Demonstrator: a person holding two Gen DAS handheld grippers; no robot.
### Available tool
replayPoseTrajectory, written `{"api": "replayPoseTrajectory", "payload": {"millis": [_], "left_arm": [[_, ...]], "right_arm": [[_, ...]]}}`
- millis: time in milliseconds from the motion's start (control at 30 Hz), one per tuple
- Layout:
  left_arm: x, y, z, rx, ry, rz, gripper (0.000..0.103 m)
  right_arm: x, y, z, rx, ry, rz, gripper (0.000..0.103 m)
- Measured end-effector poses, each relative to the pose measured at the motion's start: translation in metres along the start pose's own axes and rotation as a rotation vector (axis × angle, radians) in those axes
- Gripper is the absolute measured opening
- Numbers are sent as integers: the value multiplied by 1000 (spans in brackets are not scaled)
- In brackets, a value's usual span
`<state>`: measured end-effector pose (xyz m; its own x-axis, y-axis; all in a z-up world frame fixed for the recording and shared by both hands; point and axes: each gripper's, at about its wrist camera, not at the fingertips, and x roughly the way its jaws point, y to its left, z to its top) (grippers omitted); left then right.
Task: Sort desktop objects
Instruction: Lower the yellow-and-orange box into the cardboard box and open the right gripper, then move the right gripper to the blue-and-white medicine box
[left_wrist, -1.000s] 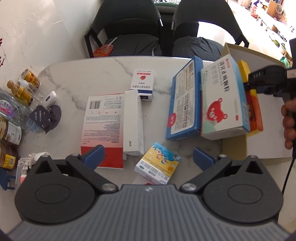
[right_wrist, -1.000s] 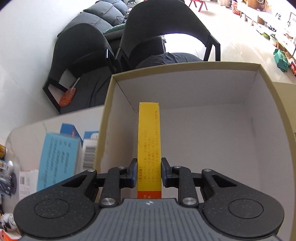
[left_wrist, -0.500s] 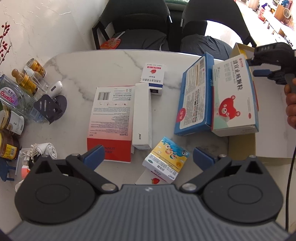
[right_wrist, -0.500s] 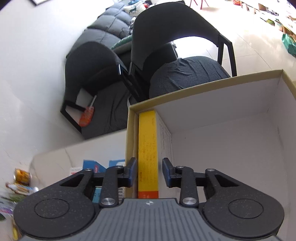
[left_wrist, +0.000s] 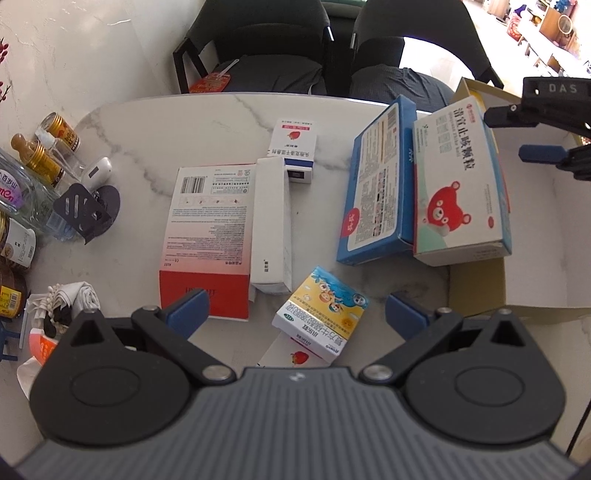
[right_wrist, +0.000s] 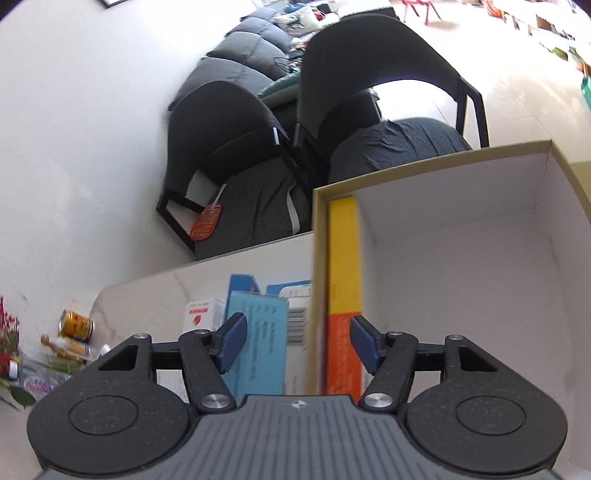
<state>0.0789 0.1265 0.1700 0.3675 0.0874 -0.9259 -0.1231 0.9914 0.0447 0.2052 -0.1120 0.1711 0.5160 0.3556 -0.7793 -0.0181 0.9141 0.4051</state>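
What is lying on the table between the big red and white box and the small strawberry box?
In the left wrist view, a long white box lies between the red and white box and the strawberry box, touching both.

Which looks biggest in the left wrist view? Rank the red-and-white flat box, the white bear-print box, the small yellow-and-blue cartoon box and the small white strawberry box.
1. Red-and-white flat box and white bear-print box: too alike to rank; the bear box is propped and foreshortened.
2. Small yellow-and-blue cartoon box.
3. Small white strawberry box, though it lies farther from the camera.
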Motion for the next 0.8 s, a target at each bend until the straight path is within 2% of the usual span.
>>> {"api": "replayPoseTrajectory", "payload": {"millis": [133, 233, 333, 800], "left_arm": [[0, 5, -3, -4, -5, -5, 103], [1, 9, -5, -10, -7, -5, 103], [2, 17, -8, -24, -5, -8, 103], [8, 56, -21, -102, 2, -9, 103]], "right_arm": [[1, 21, -5, -79, 23, -62, 66], [1, 37, -16, -125, 61, -10, 66], [4, 59, -27, -206, 43, -63, 67], [44, 124, -48, -287, 113, -40, 78]]}}
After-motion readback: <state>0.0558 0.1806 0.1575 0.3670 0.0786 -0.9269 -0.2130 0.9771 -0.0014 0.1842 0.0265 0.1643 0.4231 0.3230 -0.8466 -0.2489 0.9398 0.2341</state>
